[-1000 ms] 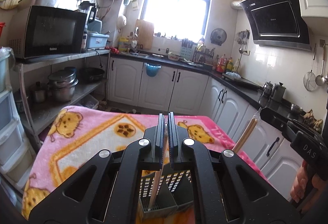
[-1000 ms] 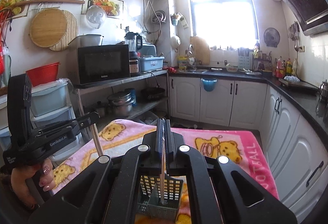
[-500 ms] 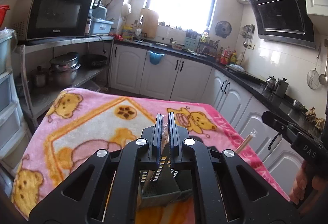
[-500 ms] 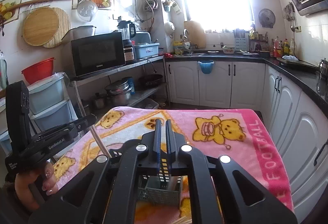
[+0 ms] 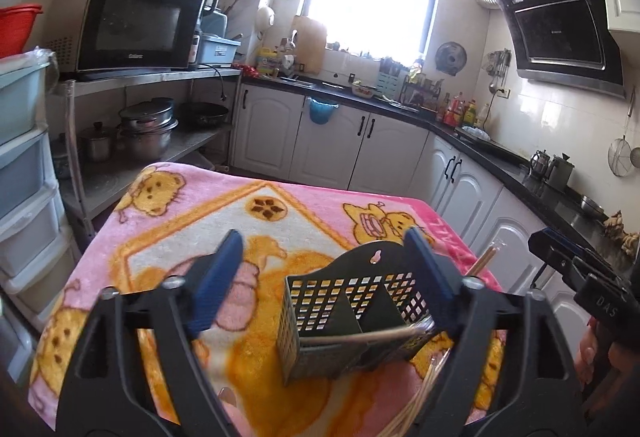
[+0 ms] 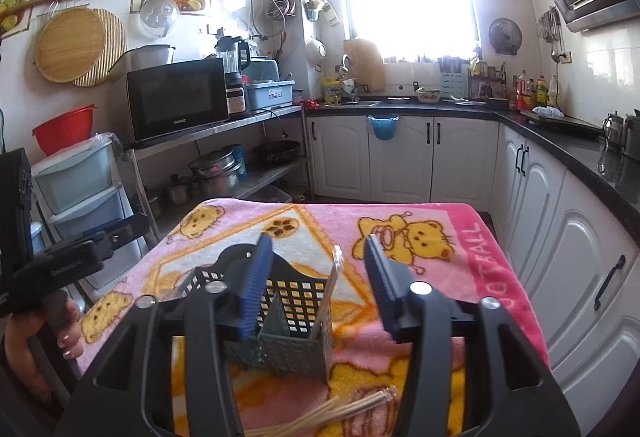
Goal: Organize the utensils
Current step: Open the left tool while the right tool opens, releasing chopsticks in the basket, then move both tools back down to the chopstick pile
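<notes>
with both my left claw (image 5: 320, 277) and right claw (image 6: 316, 277) just opened and empty, i lift straight up off the utensil caddy (image 6: 288, 321) mid-table so the dropped chopsticks (image 6: 330, 293) stay upright inside.

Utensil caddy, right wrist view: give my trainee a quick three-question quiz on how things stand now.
1. True or false: the right gripper is clamped on the upright chopstick.
2. The caddy stands on: A) steel shelf, B) pink blanket, C) black countertop.
3. Fill in: the loose chopsticks lie ___ the caddy, toward the camera.
Key: 1 false: its jaws have just been opening, and the chopstick stands between them with the pads clear of it; 2 B; 3 in front of.
</notes>
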`<state>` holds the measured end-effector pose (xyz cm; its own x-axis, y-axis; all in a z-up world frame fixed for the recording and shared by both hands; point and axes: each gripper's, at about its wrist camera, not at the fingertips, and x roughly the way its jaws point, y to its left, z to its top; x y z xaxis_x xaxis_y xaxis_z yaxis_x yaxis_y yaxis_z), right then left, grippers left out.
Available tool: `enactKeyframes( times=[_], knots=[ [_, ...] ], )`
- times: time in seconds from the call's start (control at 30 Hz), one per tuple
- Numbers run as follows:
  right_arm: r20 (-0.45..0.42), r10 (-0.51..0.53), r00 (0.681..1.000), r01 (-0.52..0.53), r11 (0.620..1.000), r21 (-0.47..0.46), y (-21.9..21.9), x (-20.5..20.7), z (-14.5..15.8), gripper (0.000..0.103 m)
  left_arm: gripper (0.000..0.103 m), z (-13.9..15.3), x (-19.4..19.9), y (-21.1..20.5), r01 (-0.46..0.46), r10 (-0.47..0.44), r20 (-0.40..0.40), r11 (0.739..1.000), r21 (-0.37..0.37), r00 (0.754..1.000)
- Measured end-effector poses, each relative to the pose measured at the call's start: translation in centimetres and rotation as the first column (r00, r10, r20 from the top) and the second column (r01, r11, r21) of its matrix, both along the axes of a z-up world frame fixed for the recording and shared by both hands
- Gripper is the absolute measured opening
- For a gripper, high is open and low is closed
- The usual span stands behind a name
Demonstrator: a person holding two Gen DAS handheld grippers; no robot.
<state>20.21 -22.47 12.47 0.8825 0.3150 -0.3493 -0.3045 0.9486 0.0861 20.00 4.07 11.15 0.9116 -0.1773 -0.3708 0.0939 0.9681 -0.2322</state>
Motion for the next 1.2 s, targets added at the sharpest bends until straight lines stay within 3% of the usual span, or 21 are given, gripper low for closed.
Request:
enactKeyframes(
  times=[0.1, 0.4, 1.2],
  knots=[
    [0.003, 0.000, 1.000, 0.000, 1.000, -0.003, 0.0, -0.7, -0.1, 0.059, 0.092, 0.0, -0.8, 0.3, -0.009, 0.009, 0.003, 1.000, -0.008, 1.000],
    [0.033, 0.008, 0.999, -0.007, 1.000, -0.019, 0.0, -3.1, -0.3, 0.072, 0.093, 0.0, -2.5, 1.3, -0.026, 0.027, 0.014, 0.999, -0.034, 1.000],
    [0.002, -0.004, 1.000, 0.004, 1.000, -0.007, -0.7, -7.0, -2.2, 0.079, 0.093, -2.3, -6.6, 1.4, -0.015, 0.014, -0.014, 0.999, -0.045, 1.000]
  ],
)
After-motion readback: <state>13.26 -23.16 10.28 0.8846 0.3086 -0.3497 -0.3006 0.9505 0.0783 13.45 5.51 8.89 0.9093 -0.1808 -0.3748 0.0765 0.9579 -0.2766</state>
